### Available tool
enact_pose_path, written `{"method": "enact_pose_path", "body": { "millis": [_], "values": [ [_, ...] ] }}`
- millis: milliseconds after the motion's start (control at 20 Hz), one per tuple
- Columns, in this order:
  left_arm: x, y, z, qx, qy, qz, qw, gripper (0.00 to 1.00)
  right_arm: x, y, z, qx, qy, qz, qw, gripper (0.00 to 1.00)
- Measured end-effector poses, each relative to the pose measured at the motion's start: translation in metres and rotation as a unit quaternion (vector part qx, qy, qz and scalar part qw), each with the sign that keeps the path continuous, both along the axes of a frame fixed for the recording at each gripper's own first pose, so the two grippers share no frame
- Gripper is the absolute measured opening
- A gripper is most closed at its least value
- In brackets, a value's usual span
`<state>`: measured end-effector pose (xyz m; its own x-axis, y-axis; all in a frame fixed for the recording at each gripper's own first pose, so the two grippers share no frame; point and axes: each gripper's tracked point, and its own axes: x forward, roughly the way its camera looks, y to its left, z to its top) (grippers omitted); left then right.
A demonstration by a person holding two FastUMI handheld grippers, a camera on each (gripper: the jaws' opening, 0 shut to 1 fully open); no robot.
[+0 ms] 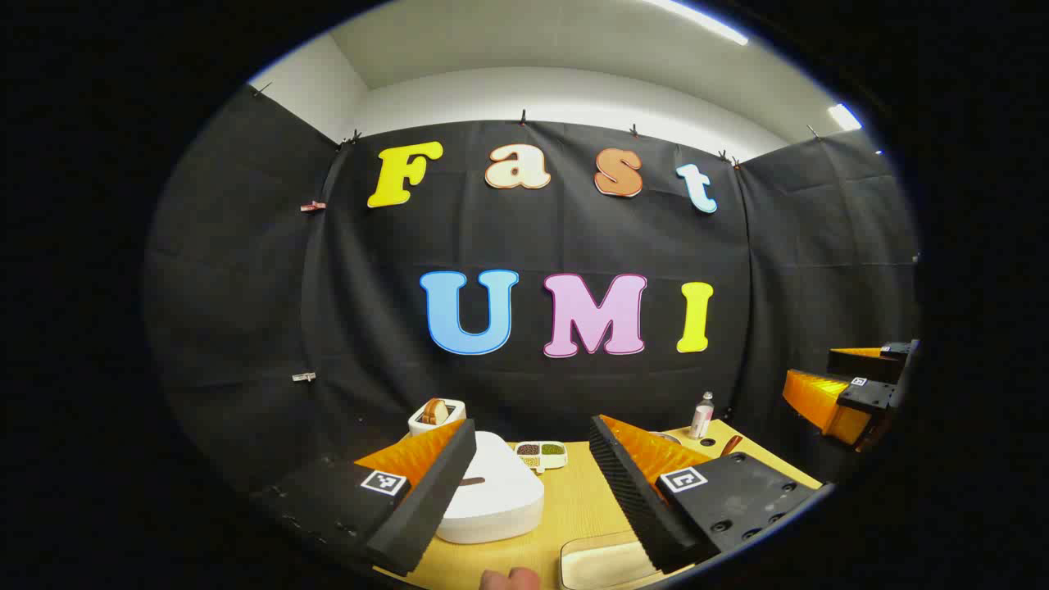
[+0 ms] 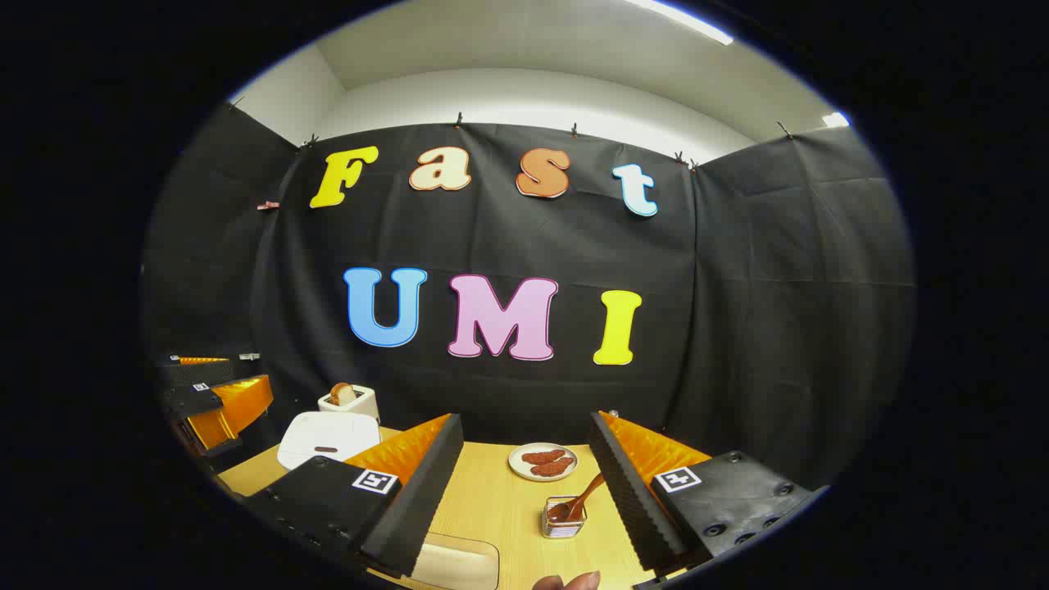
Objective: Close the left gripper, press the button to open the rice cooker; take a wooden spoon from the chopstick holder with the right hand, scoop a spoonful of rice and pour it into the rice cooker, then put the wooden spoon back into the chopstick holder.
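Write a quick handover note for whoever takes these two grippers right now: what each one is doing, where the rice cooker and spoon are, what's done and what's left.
Left gripper: open, empty, in front of the rice cooker.
Right gripper: open, empty, facing the chopstick holder.
Rice cooker: white, lid shut, on the table.
Wooden spoon: in the holder, leaning right.
Divided dish of grains: behind the cooker.
Done: nothing yet.
Left: close left fingers, press the button, take the spoon, scoop rice, pour it in, return the spoon.

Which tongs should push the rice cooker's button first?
Left. The closed cooker lies just ahead of the left tongs. The right tongs face the spoon.
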<state>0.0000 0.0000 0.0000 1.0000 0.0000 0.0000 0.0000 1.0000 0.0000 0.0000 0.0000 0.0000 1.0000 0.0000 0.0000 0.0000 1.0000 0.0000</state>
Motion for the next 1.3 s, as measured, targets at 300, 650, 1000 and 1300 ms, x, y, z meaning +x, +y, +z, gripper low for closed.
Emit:
{"method": "enact_pose_path", "body": {
  "millis": [300, 650, 1000, 1300],
  "values": [
    [-0.004, -0.004, 0.002, 0.01, -0.007, 0.002, 1.0, 0.96, 0.001, -0.005, 0.001, 0.008, 0.001, -0.007, 1.0, 0.98],
    [-0.005, -0.005, 0.002, 0.012, -0.011, -0.002, 1.0, 0.96, -0.001, -0.004, 0.003, 0.005, -0.003, -0.009, 1.0, 0.98],
    [-0.003, -0.009, -0.001, -0.003, -0.005, -0.032, 0.999, 0.95, -0.003, 0.0, 0.0, 0.002, 0.001, -0.009, 1.0, 0.98],
    [0.001, -0.016, -0.009, 0.017, 0.007, -0.064, 0.998, 0.46, 0.0, 0.004, -0.004, 0.0, 0.005, -0.007, 1.0, 0.97]
  ]
}}
